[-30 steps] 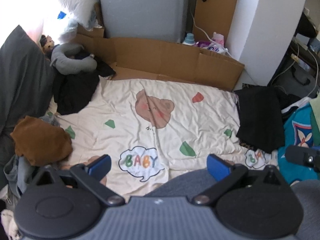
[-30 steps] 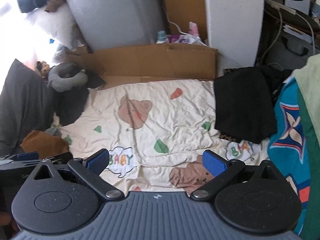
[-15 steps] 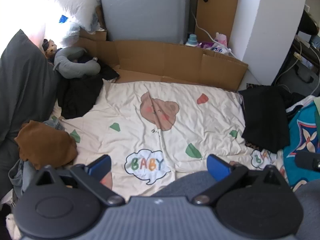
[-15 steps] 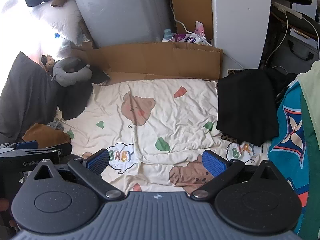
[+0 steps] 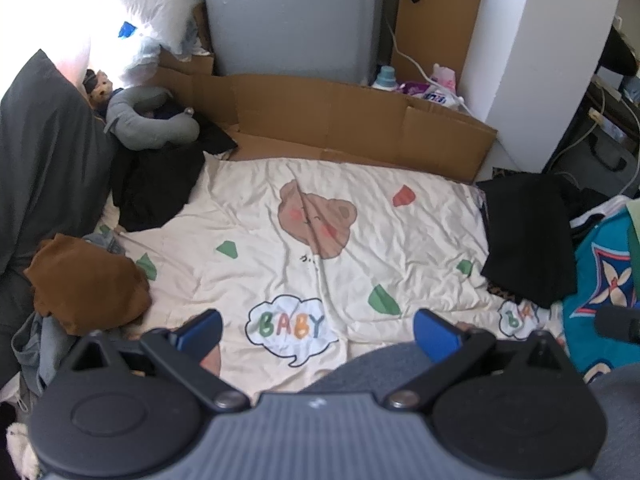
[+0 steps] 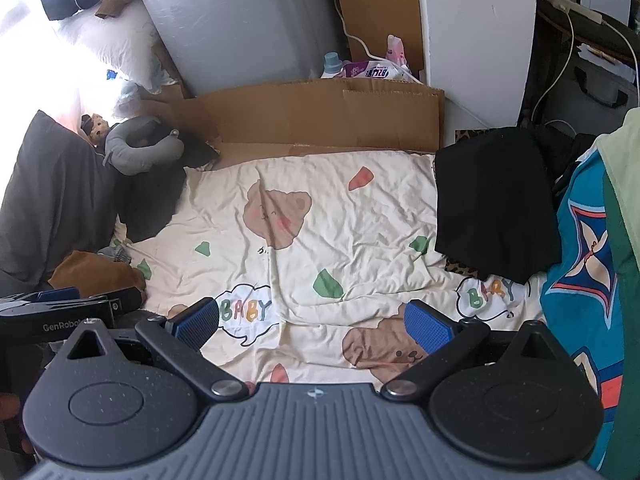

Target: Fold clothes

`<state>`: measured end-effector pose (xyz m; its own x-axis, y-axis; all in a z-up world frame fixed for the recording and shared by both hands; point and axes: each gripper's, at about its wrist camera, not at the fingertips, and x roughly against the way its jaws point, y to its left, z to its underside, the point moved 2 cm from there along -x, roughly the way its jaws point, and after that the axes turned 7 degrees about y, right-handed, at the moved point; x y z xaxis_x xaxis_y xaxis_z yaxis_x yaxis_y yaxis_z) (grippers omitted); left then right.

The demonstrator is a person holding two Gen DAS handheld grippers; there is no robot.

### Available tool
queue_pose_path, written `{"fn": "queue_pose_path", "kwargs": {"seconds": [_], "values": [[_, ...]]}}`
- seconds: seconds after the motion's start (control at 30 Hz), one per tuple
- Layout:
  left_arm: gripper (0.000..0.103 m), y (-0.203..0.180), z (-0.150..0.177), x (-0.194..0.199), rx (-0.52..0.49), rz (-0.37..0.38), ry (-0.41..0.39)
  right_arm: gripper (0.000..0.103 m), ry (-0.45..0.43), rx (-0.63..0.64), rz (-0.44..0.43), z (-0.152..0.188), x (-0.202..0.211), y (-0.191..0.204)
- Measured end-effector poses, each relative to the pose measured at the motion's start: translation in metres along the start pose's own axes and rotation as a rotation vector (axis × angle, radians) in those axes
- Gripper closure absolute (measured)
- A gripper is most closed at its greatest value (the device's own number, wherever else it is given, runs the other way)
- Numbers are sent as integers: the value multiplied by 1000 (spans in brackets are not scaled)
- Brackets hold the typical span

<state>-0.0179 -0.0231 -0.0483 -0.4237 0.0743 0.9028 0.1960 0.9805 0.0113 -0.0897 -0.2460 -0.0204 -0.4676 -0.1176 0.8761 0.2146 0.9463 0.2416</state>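
A quilt (image 5: 280,240) lies spread in the middle. On its right edge lies a folded garment (image 5: 524,236), and right of that a patterned cloth (image 5: 600,280). At the quilt's left edge sits a crumpled garment (image 5: 86,284), with a pillow (image 5: 44,152) standing behind it to the left. A dark heap (image 5: 156,184) overlaps the quilt's far left corner, and a neck pillow (image 5: 152,124) rests on that heap. Cardboard (image 5: 340,116) stands along the quilt's far edge. Behind the cardboard stand a mattress (image 5: 292,20) and, to its right, a bottle (image 5: 386,78).
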Motion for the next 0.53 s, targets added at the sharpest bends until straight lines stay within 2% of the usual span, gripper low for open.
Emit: {"fn": "queue_pose_path", "kwargs": {"seconds": [0.53], "values": [[0,2,-2,-2,11,-3,3,1,2,-5,-2,0,1,-3]]}}
